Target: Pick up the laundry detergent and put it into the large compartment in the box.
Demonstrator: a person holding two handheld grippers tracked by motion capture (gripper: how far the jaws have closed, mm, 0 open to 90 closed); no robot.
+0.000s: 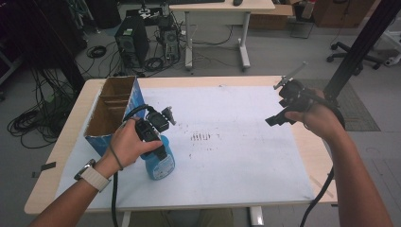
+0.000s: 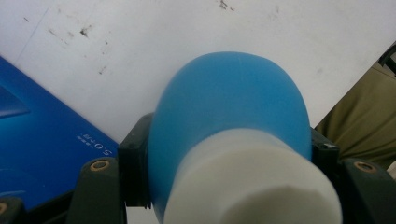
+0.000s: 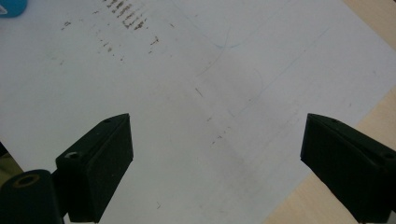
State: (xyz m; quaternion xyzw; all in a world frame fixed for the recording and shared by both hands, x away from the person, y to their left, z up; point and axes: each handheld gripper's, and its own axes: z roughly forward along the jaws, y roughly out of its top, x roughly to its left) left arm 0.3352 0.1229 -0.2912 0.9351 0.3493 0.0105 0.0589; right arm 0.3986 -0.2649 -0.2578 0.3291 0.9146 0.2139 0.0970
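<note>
A blue bottle point(image 1: 160, 166) with a white cap stands on the white sheet point(image 1: 236, 156) near the table's front left. My left gripper point(image 1: 159, 150) is shut on it from above, at the neck. In the left gripper view the bottle point(image 2: 229, 88) fills the space between the two black jaws, and both pads press on its sides. My right gripper point(image 1: 280, 103) hovers over the sheet's right side, well away from the bottle. In its own view the right gripper point(image 3: 217, 154) stands open, with bare sheet point(image 3: 196, 70) between its jaws.
An open cardboard box point(image 1: 112, 111) with blue outer sides stands just left of the bottle, its blue wall point(image 2: 42, 140) close to my left jaw. Dark smudges point(image 1: 201, 137) mark the sheet's middle. The wooden table edge point(image 1: 314, 156) runs along the right.
</note>
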